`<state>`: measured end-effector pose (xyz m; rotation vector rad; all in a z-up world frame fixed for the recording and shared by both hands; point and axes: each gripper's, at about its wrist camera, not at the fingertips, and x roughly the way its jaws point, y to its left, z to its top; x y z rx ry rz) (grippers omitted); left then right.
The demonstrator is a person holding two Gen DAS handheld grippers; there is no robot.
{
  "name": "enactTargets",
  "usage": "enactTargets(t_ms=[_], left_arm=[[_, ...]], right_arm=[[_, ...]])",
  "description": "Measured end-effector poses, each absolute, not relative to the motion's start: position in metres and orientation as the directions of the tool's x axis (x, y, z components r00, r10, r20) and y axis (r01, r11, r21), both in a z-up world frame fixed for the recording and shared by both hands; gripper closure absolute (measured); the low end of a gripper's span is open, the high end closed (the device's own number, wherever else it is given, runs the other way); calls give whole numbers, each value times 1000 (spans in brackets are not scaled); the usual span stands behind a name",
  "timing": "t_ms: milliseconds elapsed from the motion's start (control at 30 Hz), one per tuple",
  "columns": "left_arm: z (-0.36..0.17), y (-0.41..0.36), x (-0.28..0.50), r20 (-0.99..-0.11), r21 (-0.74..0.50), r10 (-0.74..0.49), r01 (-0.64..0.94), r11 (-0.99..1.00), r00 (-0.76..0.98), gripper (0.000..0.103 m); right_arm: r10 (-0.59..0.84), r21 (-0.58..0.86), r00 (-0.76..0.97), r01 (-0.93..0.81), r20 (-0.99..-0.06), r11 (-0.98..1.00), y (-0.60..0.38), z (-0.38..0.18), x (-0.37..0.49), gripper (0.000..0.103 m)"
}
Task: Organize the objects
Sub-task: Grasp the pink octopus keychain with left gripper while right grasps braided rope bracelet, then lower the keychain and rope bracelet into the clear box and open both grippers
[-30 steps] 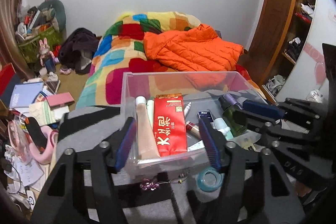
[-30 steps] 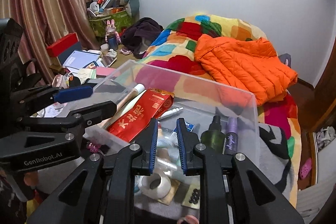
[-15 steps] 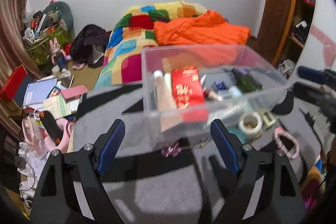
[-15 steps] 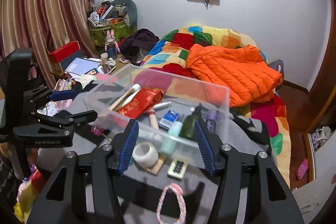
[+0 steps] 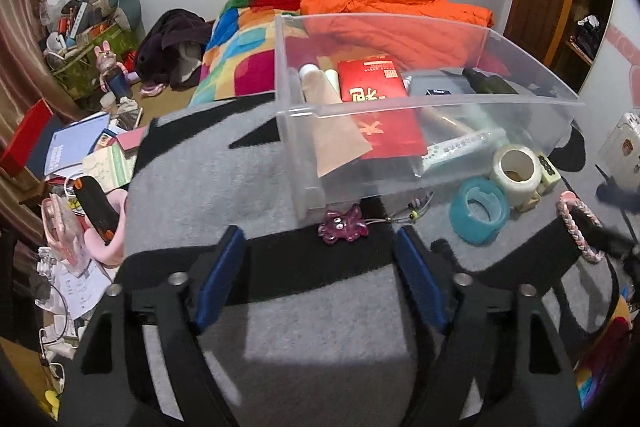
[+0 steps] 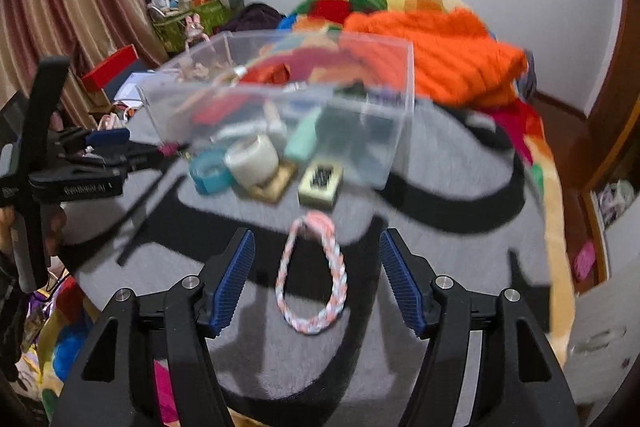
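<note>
A clear plastic box [image 5: 532,99] [image 6: 404,99] stands on a grey and black blanket [image 5: 224,171] and holds a red packet [image 5: 374,87], tubes and bottles. In front of it lie a purple charm [image 5: 344,225], a teal tape roll [image 5: 478,209] [image 6: 210,169], a white tape roll [image 5: 516,171] [image 6: 252,159] and a pink braided loop [image 5: 578,227] [image 6: 310,279]. My left gripper [image 5: 320,279] is open and empty, just short of the charm. My right gripper [image 6: 316,279] is open, with the braided loop lying between its fingers.
A small yellow block with black dots [image 6: 320,181] and a tan pad [image 6: 272,183] lie by the tapes. Books, papers and a pink item [image 5: 80,163] clutter the floor at the left. A bed with a colourful quilt and orange jacket [image 5: 392,7] lies behind.
Both grippers have pulled back from the box and dropped lower. My right gripper has opened from shut. The left stays open.
</note>
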<state>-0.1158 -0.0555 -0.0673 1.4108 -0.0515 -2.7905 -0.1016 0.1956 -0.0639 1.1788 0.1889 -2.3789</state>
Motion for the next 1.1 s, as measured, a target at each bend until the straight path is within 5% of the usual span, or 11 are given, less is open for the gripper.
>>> enactTargets(t_ms=[200, 367, 433, 500, 600, 1100], left_arm=[[-74, -56, -126, -826, 9, -10, 4, -1000, -563, 52], [-74, -53, -129, -830, -24, 22, -5, -1000, -557, 59], [-73, -52, -128, -827, -21, 22, -8, -1000, -562, 68], [-73, -51, -127, -824, -25, 30, -17, -1000, -565, 76], [-73, -50, -124, -817, -28, 34, -18, -999, -576, 76], [-31, -57, -75, -728, -60, 36, 12, -998, -685, 76]], right_arm=[[-345, 87, -516, 459, -784, -884, 190, -74, -107, 42], [-329, 96, -514, 427, -792, -899, 186, -82, -117, 46], [-313, 81, -533, 413, -786, -907, 187, -82, -117, 55], [-310, 80, -540, 407, -783, -910, 189, -81, -118, 75], [-310, 85, -545, 398, -779, -913, 193, -79, -119, 88], [-369, 117, -628, 404, -686, -907, 205, -35, -99, 89]])
